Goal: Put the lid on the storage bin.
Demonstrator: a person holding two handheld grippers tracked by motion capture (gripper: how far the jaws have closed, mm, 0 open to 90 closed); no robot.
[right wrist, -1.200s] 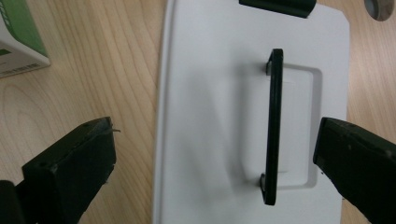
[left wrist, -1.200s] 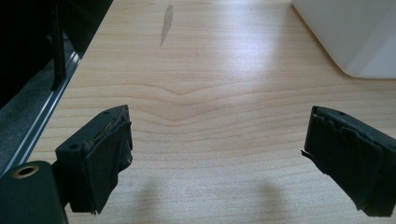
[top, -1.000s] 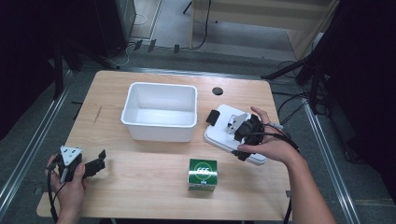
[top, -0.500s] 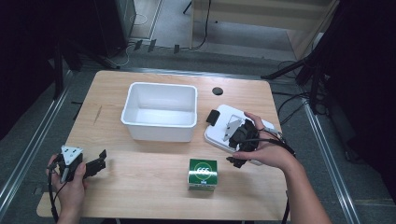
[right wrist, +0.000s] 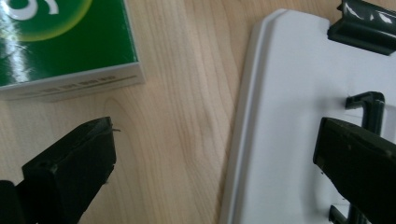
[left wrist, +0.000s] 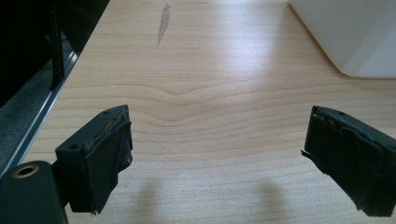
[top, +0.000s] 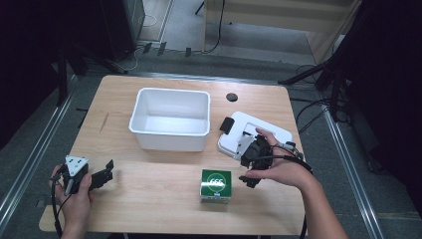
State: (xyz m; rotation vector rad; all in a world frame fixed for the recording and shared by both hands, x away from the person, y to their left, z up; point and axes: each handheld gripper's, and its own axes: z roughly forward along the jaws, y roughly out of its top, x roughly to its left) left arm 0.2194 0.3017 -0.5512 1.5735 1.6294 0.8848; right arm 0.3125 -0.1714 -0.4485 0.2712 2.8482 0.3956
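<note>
**While the right jaws straddle the lid's edge, a slip looks likely**

With the right gripper spread wide and holding nothing, one jaw hangs over the white lid and the other over bare table. I'd judge a low closing could skate off the thin rim or catch the black clip. The green box sits just beside it, crowding that side. The white bin stands near; the left gripper waits open and empty, well apart.
</note>
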